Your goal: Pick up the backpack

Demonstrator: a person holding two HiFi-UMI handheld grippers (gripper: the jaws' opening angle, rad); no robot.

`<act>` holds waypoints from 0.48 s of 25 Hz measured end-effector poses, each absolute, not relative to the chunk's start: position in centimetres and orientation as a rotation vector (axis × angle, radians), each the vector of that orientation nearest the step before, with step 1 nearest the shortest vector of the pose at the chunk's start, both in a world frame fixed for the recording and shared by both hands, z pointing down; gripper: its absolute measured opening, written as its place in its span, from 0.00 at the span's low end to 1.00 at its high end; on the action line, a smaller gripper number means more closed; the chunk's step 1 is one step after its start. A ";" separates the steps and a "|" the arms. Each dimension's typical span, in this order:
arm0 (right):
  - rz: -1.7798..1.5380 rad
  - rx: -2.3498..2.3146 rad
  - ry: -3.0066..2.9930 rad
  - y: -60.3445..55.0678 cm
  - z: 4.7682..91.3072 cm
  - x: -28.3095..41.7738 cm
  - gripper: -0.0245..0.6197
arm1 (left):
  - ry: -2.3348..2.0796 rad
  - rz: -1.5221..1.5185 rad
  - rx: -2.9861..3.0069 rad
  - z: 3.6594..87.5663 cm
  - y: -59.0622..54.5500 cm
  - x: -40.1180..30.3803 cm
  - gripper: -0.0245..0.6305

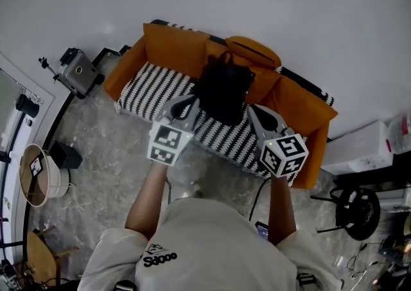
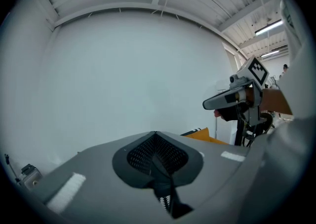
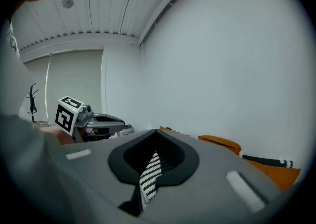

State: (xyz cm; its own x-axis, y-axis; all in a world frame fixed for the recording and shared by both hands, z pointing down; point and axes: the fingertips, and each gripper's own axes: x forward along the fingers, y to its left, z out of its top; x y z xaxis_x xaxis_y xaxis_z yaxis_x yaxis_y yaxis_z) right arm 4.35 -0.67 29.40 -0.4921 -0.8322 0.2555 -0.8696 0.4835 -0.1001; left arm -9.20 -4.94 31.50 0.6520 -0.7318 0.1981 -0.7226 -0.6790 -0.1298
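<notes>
Black fabric backpack (image 1: 223,94) sits propped against the back cushions of the orange sofa (image 1: 168,45), on its striped seat (image 1: 151,87), ahead of both tools. It is judged soft and liable to slump, fairly light unless packed, neither slippery nor fragile. The top carry loop (image 1: 226,57) looks the soundest hold, since the body would fold under a pinch. Left gripper (image 1: 191,103) and right gripper (image 1: 252,110) both have jaws fully together and carry nothing.

The backpack (image 1: 223,94) is black, the sofa (image 1: 168,45) orange with a black-and-white striped seat (image 1: 151,90), the cushion (image 1: 253,50) orange, the left gripper (image 1: 190,101) and right gripper (image 1: 252,110) grey with black-and-white marker cubes, the floor (image 1: 103,155) mottled grey, the wall (image 1: 289,0) white.
</notes>
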 end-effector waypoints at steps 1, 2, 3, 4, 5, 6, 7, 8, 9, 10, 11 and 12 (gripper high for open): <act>0.326 1.488 -2.549 -1.1 29.5 4.1 0.04 | 1.234 -0.365 -2.824 31.7 -5.4 -9.5 0.05; 0.328 1.495 -2.544 -1.6 29.6 3.7 0.04 | 1.225 -0.364 -2.829 31.8 -5.9 -9.7 0.05; 0.329 1.500 -2.539 -2.0 29.6 3.4 0.04 | 1.217 -0.363 -2.833 32.0 -6.3 -10.0 0.05; 0.330 1.504 -2.536 -2.3 29.7 3.1 0.04 | 1.211 -0.361 -2.837 32.1 -6.8 -10.2 0.05; 0.331 1.504 -2.534 -2.6 29.7 2.9 0.04 | 1.208 -0.360 -2.840 32.2 -7.1 -10.4 0.05; 0.333 1.500 -2.531 -2.8 29.8 2.7 0.04 | 1.207 -0.359 -2.843 32.2 -7.4 -10.5 0.05; 0.337 1.494 -2.529 -2.9 29.9 2.5 0.04 | 1.206 -0.358 -2.846 32.3 -7.5 -10.5 0.05; 0.340 1.487 -2.526 -3.1 29.9 2.4 0.04 | 1.205 -0.356 -2.848 32.3 -7.7 -10.6 0.05; 0.342 1.483 -2.525 -3.4 29.9 2.3 0.04 | 1.205 -0.352 -2.849 32.3 -8.0 -10.7 0.05; 0.344 1.484 -2.525 -3.7 29.8 2.3 0.04 | 1.207 -0.346 -2.849 32.3 -8.3 -10.8 0.05; 0.347 1.488 -2.526 -4.0 29.8 2.3 0.04 | 1.212 -0.340 -2.849 32.3 -8.6 -11.0 0.05; 0.351 1.492 -2.528 -4.3 29.7 2.3 0.04 | 1.219 -0.336 -2.850 32.4 -8.9 -11.2 0.05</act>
